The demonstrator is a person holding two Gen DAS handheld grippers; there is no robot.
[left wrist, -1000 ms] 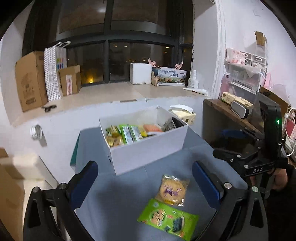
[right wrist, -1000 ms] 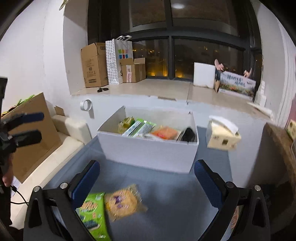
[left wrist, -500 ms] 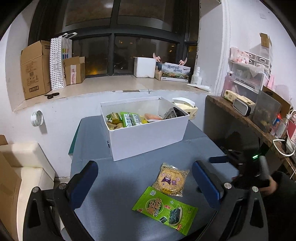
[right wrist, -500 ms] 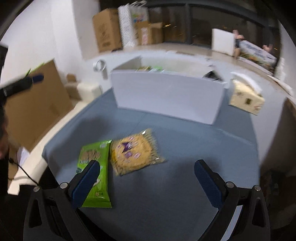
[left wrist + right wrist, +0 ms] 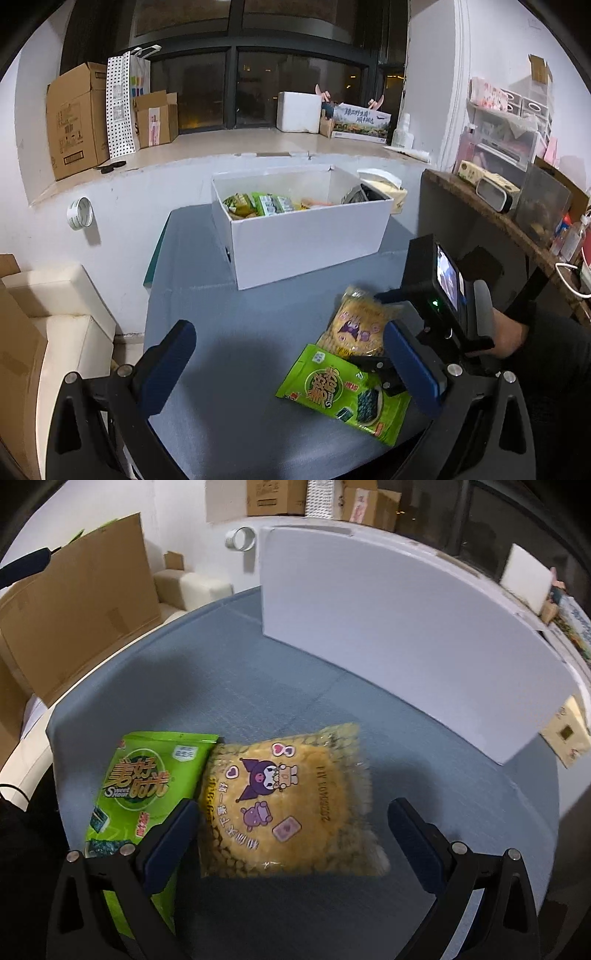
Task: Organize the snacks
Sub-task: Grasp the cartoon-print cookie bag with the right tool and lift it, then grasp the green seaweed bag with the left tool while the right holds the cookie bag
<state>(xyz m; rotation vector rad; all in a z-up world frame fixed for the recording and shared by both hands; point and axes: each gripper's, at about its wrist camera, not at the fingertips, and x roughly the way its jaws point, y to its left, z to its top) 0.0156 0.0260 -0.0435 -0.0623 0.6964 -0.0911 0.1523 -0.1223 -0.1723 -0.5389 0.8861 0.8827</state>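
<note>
A yellow snack packet (image 5: 288,805) with a purple cartoon lies on the grey-blue table (image 5: 258,672), touching a green seaweed packet (image 5: 147,779) on its left. My right gripper (image 5: 291,842) is open, low over the yellow packet, its fingers either side of it; it also shows in the left wrist view (image 5: 373,328). Both packets show there too: yellow (image 5: 354,325), green (image 5: 332,387). My left gripper (image 5: 291,369) is open and empty, hovering above the table left of the packets. A white box (image 5: 306,236) holding several snacks stands behind.
A tissue box (image 5: 384,184) sits behind the white box. A wooden shelf (image 5: 495,210) with clutter stands on the right. Cardboard boxes (image 5: 74,118) line the window sill. A flat cardboard sheet (image 5: 74,602) and a cream seat (image 5: 55,295) are left of the table.
My right gripper has dropped and moved in towards the yellow packet, which now lies between its open fingers. The left gripper has shifted slightly; the packets lie as before.
</note>
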